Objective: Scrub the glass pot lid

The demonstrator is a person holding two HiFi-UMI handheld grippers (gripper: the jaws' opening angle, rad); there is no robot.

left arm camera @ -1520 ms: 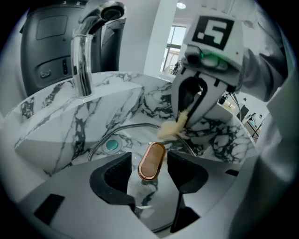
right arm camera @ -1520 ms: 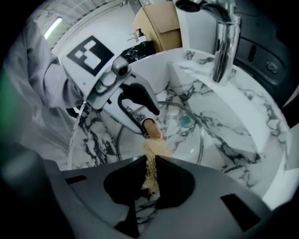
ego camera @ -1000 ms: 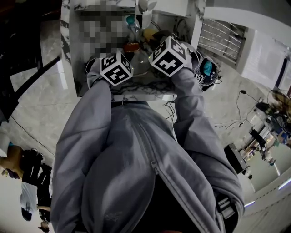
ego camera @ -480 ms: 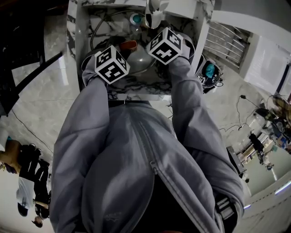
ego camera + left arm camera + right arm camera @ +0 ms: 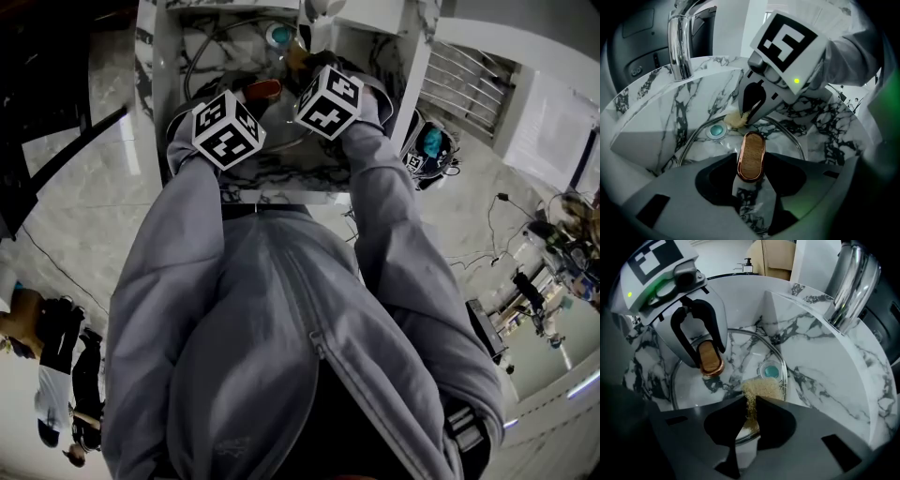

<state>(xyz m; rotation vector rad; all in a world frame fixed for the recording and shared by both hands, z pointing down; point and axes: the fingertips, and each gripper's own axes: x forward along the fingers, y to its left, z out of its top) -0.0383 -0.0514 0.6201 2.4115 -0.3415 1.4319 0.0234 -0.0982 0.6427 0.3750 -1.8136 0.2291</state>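
Note:
The glass pot lid [image 5: 787,136] lies in the marble sink, its metal rim showing in both gripper views. My left gripper [image 5: 751,161] is shut on the lid's copper-rimmed wooden handle [image 5: 751,157]; its jaws have just closed a little on it. From the right gripper view the same left gripper [image 5: 708,357] stands at the upper left, over the handle [image 5: 710,361]. My right gripper [image 5: 751,411] is shut on a yellow scrub pad [image 5: 761,389], which rests on the glass near the lid's far rim. In the head view both marker cubes [image 5: 228,129] [image 5: 328,101] hang over the sink.
A teal drain plug [image 5: 716,131] sits just beyond the lid. The chrome tap [image 5: 679,42] rises at the sink's back edge. The marble sink wall [image 5: 820,357] closes in around the lid. The person's grey sleeves fill the lower head view.
The right marker cube has sunk toward the sink and drifted left, nearer the left cube. The left cube shifted a little left early on, then kept still.

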